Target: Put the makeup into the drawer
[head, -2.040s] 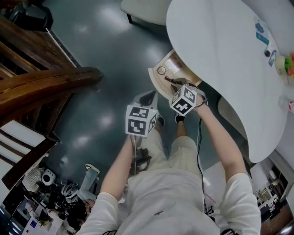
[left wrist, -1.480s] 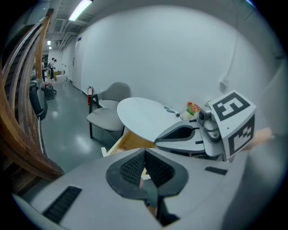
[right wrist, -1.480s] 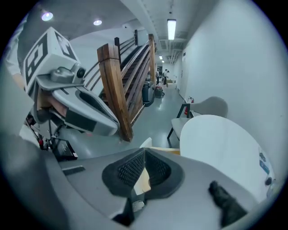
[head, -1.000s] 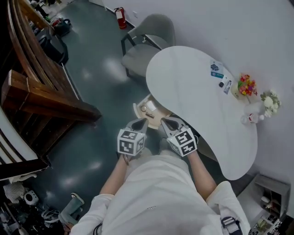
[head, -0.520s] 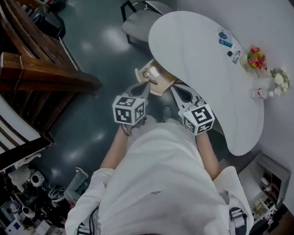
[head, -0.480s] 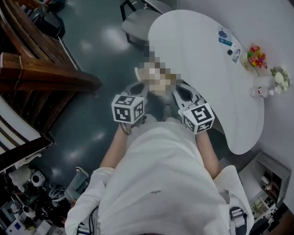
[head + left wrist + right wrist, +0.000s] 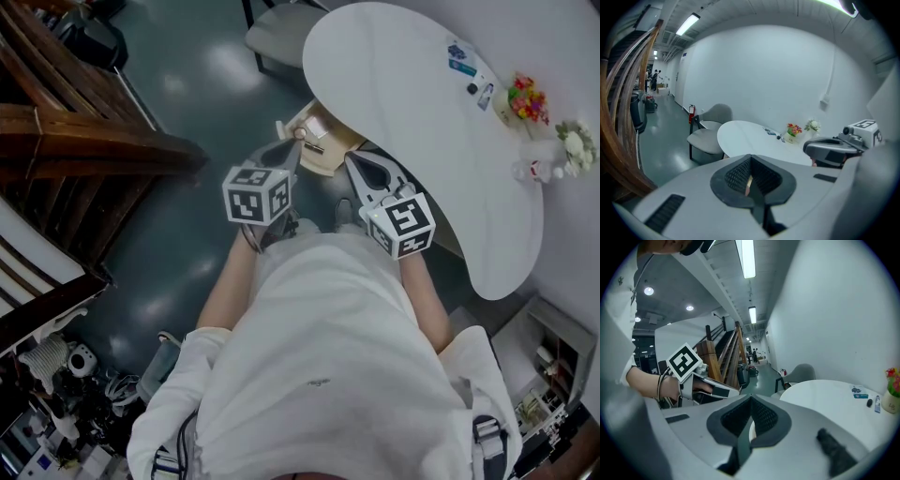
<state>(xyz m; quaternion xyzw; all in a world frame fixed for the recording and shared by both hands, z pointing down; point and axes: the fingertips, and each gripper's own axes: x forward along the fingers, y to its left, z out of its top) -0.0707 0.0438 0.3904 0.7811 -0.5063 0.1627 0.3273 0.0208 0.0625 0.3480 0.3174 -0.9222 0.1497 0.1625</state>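
The white desk (image 7: 422,122) spreads ahead of both grippers. The open drawer (image 7: 319,155) juts from under its near edge, just ahead of the jaw tips and between them. It seems to hold a few small things already, too small to name.

The left gripper (image 7: 750,168) has its jaws pressed together with nothing in them. The right gripper (image 7: 751,409) is likewise closed and empty, held beside the drawer's right side.

The makeup pieces (image 7: 480,92) lie well beyond both grippers on the far part of the desk, beside the flower pot (image 7: 527,101) and nearer the right gripper. They look small, light, hard and smooth, so they would probably slip or roll. A squeeze across the middle of each body seems safest.
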